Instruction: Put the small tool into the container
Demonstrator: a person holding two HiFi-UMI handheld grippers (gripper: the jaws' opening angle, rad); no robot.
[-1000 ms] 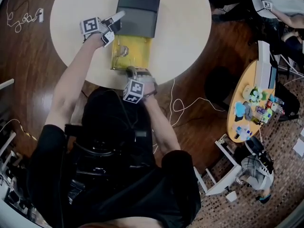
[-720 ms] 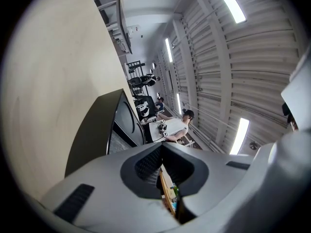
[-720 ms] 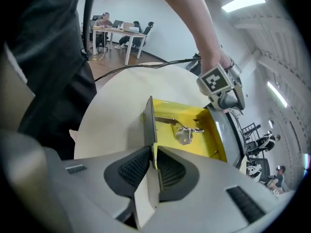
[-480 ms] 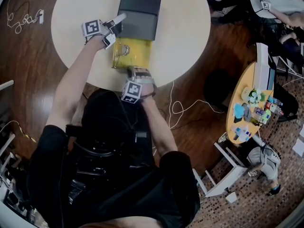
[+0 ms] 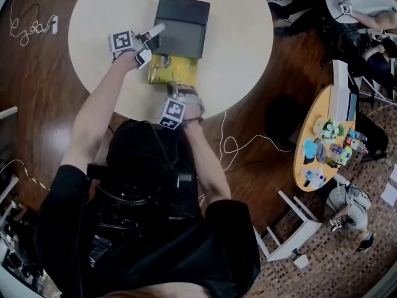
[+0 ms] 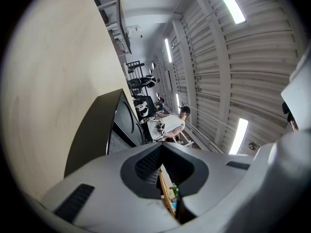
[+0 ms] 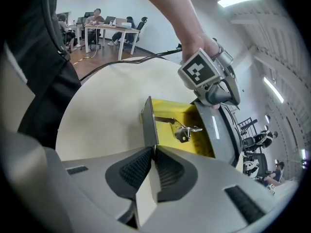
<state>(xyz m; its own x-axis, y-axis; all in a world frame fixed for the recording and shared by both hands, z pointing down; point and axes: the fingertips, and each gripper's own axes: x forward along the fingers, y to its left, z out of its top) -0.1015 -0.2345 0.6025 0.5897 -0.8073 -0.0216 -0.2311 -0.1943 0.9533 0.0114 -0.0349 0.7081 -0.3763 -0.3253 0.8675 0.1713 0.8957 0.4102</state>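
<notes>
one small tool (image 7: 187, 130) lies in the one yellow drawer (image 7: 170, 108), just beyond the right gripper (image 7: 153, 152), whose fingers, just closing, clamp its front wall. the drawer sits deeper in the one dark case (image 5: 183, 27) than a second ago. the left gripper (image 6: 162, 147) has its fingers together beside the case.

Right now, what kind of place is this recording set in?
Probably an open lab or office workspace: a round table on a wood floor with loose cables, people seated at desks, and strip lights on a corrugated ceiling.
</notes>
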